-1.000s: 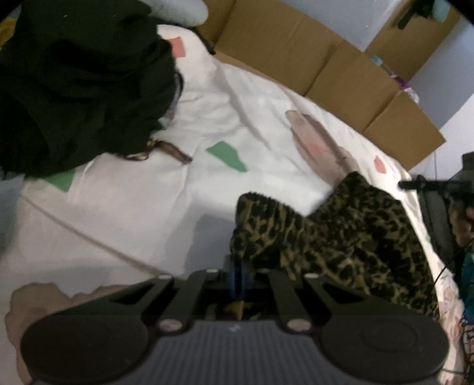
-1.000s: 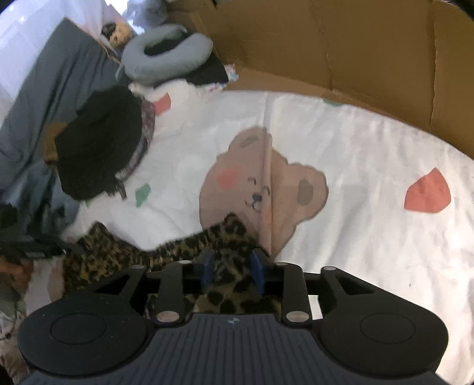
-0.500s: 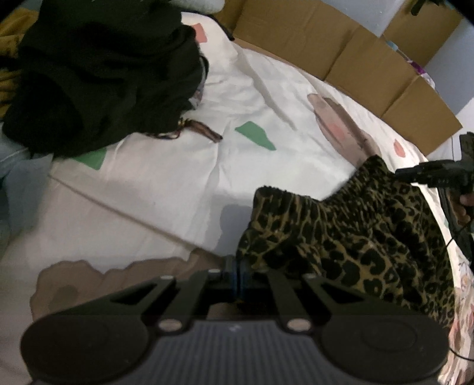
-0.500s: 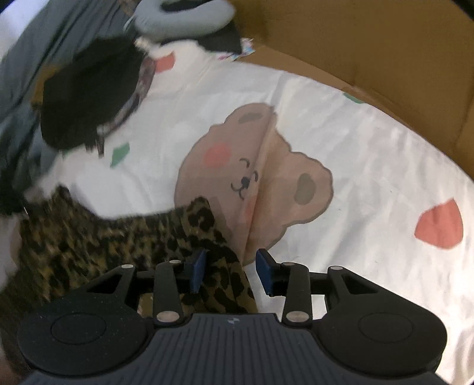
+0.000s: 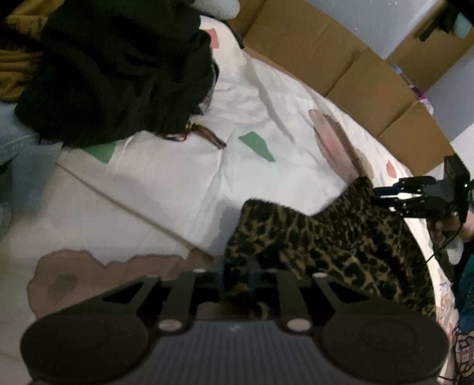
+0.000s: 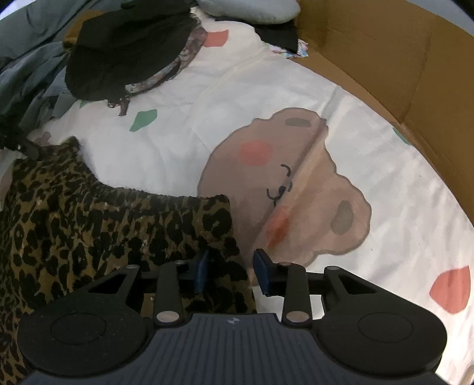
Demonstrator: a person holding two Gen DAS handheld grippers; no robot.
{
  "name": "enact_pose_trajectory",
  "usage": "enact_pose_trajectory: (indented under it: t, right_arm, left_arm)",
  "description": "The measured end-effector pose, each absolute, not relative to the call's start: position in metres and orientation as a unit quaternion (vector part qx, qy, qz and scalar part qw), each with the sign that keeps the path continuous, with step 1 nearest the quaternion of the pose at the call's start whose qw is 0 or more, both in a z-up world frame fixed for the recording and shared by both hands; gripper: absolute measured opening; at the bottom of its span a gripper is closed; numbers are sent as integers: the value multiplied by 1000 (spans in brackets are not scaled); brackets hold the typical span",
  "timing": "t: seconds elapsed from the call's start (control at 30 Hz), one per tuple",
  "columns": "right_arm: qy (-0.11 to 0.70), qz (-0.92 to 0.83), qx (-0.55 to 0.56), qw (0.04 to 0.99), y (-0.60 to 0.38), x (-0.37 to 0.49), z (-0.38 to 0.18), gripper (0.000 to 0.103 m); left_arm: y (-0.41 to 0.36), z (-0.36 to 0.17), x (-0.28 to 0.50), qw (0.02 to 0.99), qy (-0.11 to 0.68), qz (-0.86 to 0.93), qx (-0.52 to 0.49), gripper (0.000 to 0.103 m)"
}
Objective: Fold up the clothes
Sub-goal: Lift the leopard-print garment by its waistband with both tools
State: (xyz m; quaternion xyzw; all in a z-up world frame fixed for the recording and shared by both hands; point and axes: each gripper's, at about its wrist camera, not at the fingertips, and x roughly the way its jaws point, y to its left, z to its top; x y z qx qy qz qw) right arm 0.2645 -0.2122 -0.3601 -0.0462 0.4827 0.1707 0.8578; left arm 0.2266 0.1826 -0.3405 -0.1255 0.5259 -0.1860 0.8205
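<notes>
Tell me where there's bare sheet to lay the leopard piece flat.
Free: the white bedsheet between the leopard garment and the cardboard wall, over the bear print. Crowded: the far-left corner, under the black clothes pile and grey pillow.

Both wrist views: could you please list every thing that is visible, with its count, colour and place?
Leopard-print garment: one, tan with black spots, on the bedsheet between the two grippers.
Bedsheet: one, white with a brown bear face and red and green patches, covering the bed.
Black clothes pile: one, black, far end of the bed.
Cardboard panels: several, brown, along the far edge of the bed.
Neck pillow: one, grey-blue, at the top of the right wrist view.
Grey fabric: grey, at the left of the right wrist view.
Left gripper: black, fabric lies between its fingers.
Right gripper: black with blue pads, open, over the garment's edge.
</notes>
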Motion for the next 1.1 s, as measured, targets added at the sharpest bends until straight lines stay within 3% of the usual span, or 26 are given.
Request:
enact_pose_trajectory:
  t: [0.07, 0.13, 0.2, 0.5, 0.6, 0.67, 0.7, 0.73, 0.77, 0.83, 1.1]
  right_arm:
    - [479, 175, -51, 859, -210, 264, -359, 40]
    - [475, 180, -56, 859, -208, 264, -359, 36]
    - [471, 185, -60, 860, -205, 264, -359, 36]
    - [471, 202, -85, 854, -192, 270, -364, 41]
    - [479, 203, -69, 851, -197, 272, -365, 47]
    - [484, 205, -60, 849, -200, 271, -366, 46]
    - [486, 206, -55, 847, -201, 270, -366, 45]
    - [489, 207, -50, 846, -202, 270, -366, 43]
    - [491, 208, -46, 845, -203, 269, -366, 39]
    - [496, 210, -36, 842, -205, 268, -366, 11]
    - [468, 159, -9, 869, -220, 248, -340, 5]
  left_arm:
    - [183, -339, 229, 822, 519, -191, -138, 33]
    - [180, -340, 233, 824, 512, -195, -146, 49]
    - [176, -345, 239, 824, 509, -200, -150, 56]
    - [159, -378, 249, 800, 545, -215, -131, 55]
    - [160, -382, 247, 795, 548, -219, -138, 46]
    - [159, -384, 247, 791, 556, -220, -130, 33]
    - [158, -385, 247, 790, 560, -220, -116, 13]
    - [156, -385, 247, 790, 564, -220, -101, 7]
    - [155, -384, 247, 789, 565, -221, -94, 6]
    - [156, -379, 246, 792, 563, -219, -88, 3]
    - [151, -341, 251, 829, 510, -217, -79, 2]
